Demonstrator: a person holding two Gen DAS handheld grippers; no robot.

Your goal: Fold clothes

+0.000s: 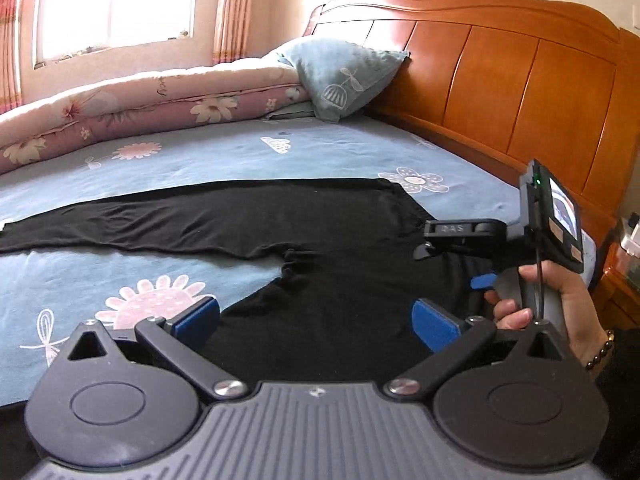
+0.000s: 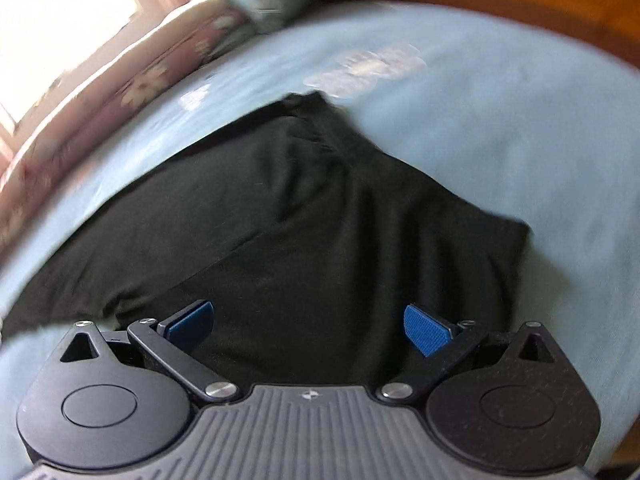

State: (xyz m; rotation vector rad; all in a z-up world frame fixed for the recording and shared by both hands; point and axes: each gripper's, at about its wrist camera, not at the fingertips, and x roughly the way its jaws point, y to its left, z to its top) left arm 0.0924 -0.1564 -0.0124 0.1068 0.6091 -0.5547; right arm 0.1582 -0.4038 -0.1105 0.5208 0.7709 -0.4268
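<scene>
Black trousers (image 1: 224, 220) lie spread flat on the blue bed sheet (image 1: 208, 152), one leg stretching left, the other running toward me. My left gripper (image 1: 316, 320) hovers open over the near leg, its blue pads wide apart with nothing between them. The other gripper's body (image 1: 532, 232) shows at the right, held by a hand (image 1: 560, 300) over the waist end. In the blurred right wrist view, the trousers (image 2: 320, 220) fill the middle and my right gripper (image 2: 308, 328) stands open above the cloth, empty.
A wooden headboard (image 1: 500, 80) runs along the right. A blue pillow (image 1: 340, 76) and a rolled pink floral quilt (image 1: 140, 108) lie at the far side under a window (image 1: 116, 4). A bedside stand (image 1: 620, 280) sits at the far right.
</scene>
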